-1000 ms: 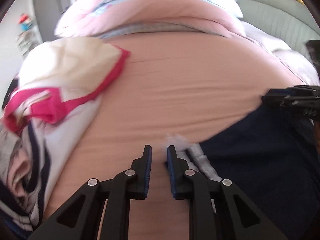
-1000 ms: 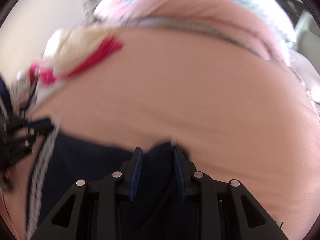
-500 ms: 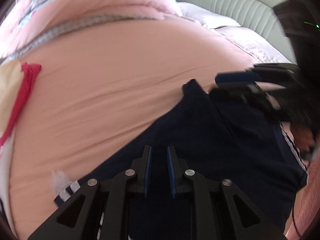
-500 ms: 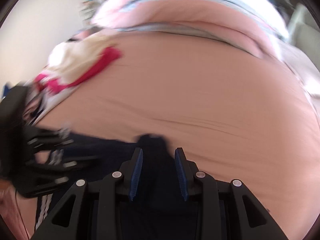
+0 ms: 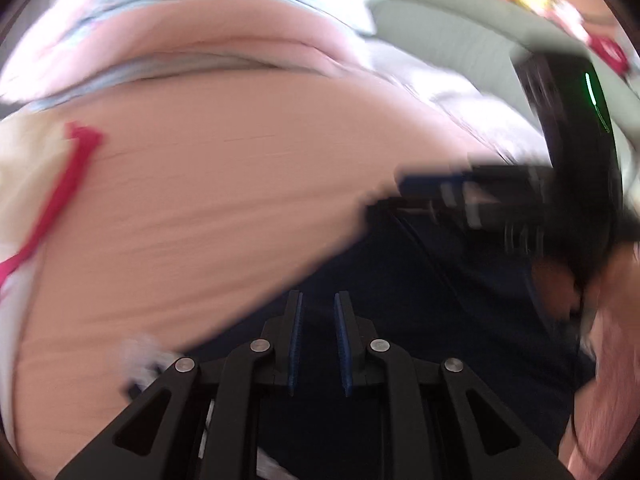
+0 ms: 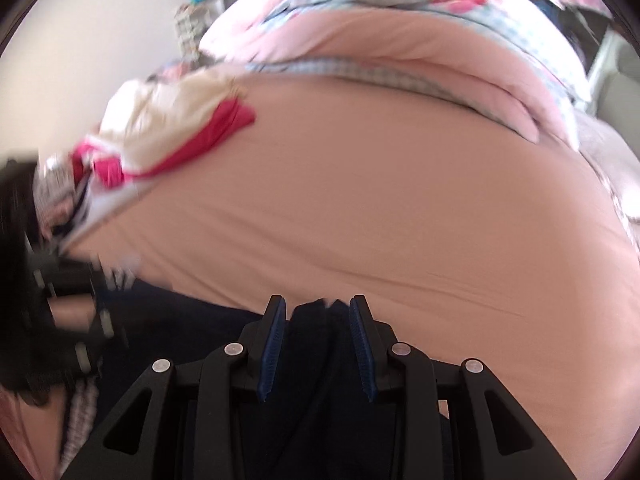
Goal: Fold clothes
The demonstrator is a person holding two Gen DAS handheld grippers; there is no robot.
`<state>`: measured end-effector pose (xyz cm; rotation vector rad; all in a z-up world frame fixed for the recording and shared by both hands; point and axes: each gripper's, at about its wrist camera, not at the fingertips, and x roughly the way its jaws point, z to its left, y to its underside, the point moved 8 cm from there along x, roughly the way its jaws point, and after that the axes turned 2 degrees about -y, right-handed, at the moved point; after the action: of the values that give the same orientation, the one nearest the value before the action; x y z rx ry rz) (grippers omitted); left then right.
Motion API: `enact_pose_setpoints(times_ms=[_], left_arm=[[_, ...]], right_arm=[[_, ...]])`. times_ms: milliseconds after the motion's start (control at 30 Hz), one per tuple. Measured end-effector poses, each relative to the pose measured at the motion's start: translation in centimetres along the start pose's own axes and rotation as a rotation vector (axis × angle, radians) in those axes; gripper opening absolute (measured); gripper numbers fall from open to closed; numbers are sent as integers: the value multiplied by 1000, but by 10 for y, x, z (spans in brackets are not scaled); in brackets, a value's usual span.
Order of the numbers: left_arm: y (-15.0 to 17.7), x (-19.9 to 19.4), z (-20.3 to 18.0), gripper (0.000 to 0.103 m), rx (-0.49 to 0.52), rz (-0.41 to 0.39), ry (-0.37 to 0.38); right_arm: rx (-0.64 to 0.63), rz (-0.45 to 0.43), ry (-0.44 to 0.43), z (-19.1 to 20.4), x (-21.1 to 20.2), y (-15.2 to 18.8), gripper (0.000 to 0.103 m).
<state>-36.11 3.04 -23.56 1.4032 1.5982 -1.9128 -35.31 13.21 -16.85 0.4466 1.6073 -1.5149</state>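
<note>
A navy garment (image 5: 440, 320) with white side stripes lies on the pink bedsheet (image 5: 200, 200). My left gripper (image 5: 318, 300) hangs just over its near part. Its jaws stand a narrow gap apart and the pads grip nothing that I can see. My right gripper (image 6: 318, 304) is shut on a bunched corner of the navy garment (image 6: 180, 332), which fills the space between its pads. In the left wrist view the right gripper (image 5: 440, 192) shows blurred at the garment's far corner. The left gripper (image 6: 72, 300) appears as a dark blur at the left edge of the right wrist view.
A pile of clothes (image 6: 160, 128), cream with red trim, sits at the left of the bed. A rolled pink duvet (image 6: 400, 40) lies across the far side. A grey padded headboard (image 5: 460, 40) is at the far right. A hand (image 5: 608, 320) shows at the right edge.
My left gripper swung right, off the bare sheet and over the navy garment; the clothes pile slid to the left of its view. The right gripper kept its hold.
</note>
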Motion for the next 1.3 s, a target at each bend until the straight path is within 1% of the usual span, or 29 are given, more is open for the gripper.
enact_pose_setpoints(times_ms=[33, 100, 133, 167, 233, 300, 333, 367, 400, 467, 533, 600, 633, 700, 767, 800, 833, 867, 900, 933, 1000, 1033, 1067, 1100, 1133, 1167, 1200, 1300], left_arm=[[2, 4, -2, 15, 18, 19, -21], [-4, 1, 10, 15, -64, 12, -94], [-8, -3, 15, 15, -106, 3, -128], [-15, -16, 15, 14, -138, -24, -139], [-21, -40, -5, 15, -119, -60, -37], [-14, -56, -27, 18, -99, -49, 35], [-7, -56, -38, 23, -92, -25, 61], [2, -57, -48, 30, -87, -1, 83], [13, -56, -56, 32, -86, 28, 89], [37, -55, -73, 33, -82, 80, 91], [57, -62, -89, 33, -72, 101, 73], [72, -68, -95, 33, -65, 107, 39], [81, -70, -97, 33, -64, 115, 13], [103, -72, -88, 33, -59, 138, -77], [120, -78, -76, 34, -49, 148, -152], [125, -89, -72, 34, -54, 154, -166], [130, -100, -68, 34, -60, 159, -181], [134, -110, -65, 34, -76, 155, -188], [132, -120, -64, 34, -119, 125, -177], [132, -130, -63, 34, -163, 92, -157], [129, -142, -67, 35, -241, 18, -73], [131, -141, -67, 36, -265, 17, -66], [138, -135, -66, 37, -272, 54, -89], [146, -129, -65, 37, -274, 97, -123], [158, -123, -62, 37, -258, 155, -190], [167, -120, -60, 39, -242, 183, -234], [170, -126, -60, 39, -253, 155, -227], [175, -151, -52, 39, -393, 99, -161]], right_arm=[[24, 15, 34, -7, -4, 1, 32], [88, 63, 120, -24, -12, 8, 32], [129, 82, 122, -32, -18, 13, 32], [174, 97, 111, -39, -29, 21, 32], [237, 103, 92, -48, -52, 33, 32], [269, 108, 86, -48, -71, 47, 32], [278, 112, 85, -46, -78, 55, 33], [273, 118, 74, -39, -84, 62, 33], [256, 124, 64, -34, -87, 69, 33], [223, 140, 81, -16, -91, 86, 33], [201, 163, 102, 0, -93, 105, 33], [188, 185, 109, 15, -96, 125, 33], [184, 193, 106, 21, -97, 136, 33], [175, 208, 101, 34, -99, 158, 33], [157, 213, 144, 32, -103, 176, 33], [149, 215, 165, 31, -104, 185, 33], [145, 204, 179, 28, -108, 194, 33], [163, 179, 176, 25, -115, 196, 33], [198, 155, 167, 21, -124, 196, 33], [235, 127, 156, 17, -131, 196, 33], [294, 59, 142, 10, -144, 195, 33], [317, 41, 135, 7, -146, 195, 33], [326, 58, 152, 4, -141, 199, 33], [335, 74, 168, 0, -135, 202, 33], [343, 91, 184, -3, -130, 206, 33], [351, 107, 200, -6, -125, 210, 33], [356, 108, 205, -8, -124, 213, 32], [386, 29, 242, -15, -146, 216, 33]])
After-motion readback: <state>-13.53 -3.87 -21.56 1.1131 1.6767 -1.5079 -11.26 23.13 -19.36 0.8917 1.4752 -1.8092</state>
